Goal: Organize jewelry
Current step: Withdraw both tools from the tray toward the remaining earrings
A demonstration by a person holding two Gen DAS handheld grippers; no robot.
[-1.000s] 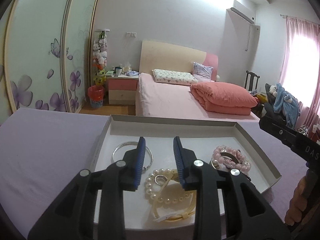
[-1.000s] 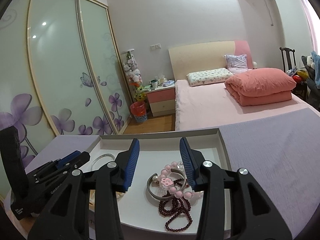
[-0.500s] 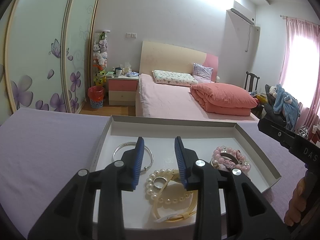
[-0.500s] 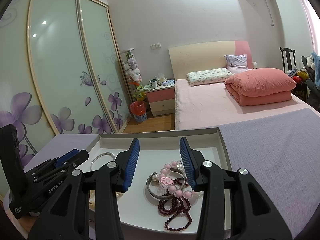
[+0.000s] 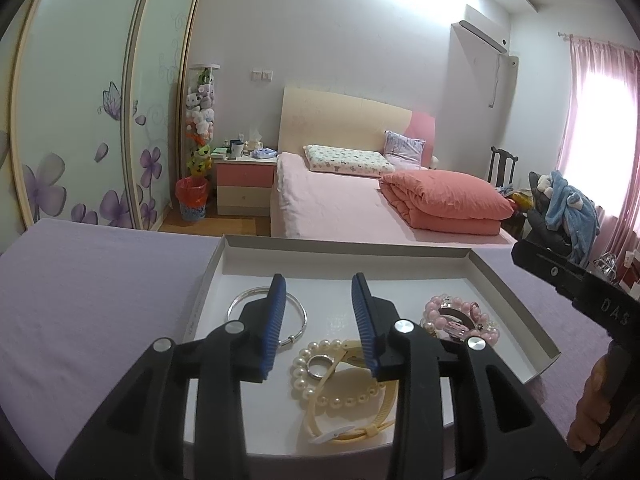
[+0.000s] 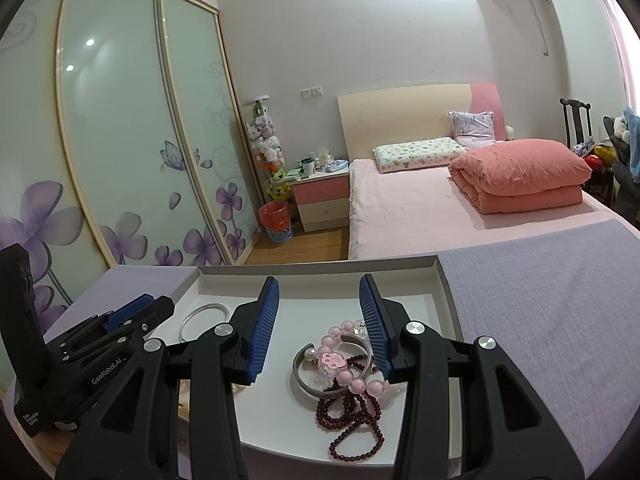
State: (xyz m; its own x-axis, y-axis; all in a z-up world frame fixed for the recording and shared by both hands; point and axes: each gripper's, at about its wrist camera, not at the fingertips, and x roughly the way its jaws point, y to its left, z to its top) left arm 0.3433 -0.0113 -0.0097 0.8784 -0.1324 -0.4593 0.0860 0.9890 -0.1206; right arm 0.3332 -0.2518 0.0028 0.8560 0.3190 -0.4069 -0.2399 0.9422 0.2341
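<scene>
The left gripper (image 6: 132, 312) body reads "GenRobot.AI"; the right gripper (image 5: 576, 280) body shows "DAS".

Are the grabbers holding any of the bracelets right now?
No. Both are open and empty. The left hand-held gripper hovers over the pearl bracelet, and the right hand-held gripper over the pink bead bracelet in the white tray.

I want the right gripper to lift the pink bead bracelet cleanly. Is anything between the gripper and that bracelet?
Nothing stands between the open right gripper and the pink bead bracelet. But the bracelet is tangled with a grey metal cuff and lies over a dark red bead strand, which could lift with it.
</scene>
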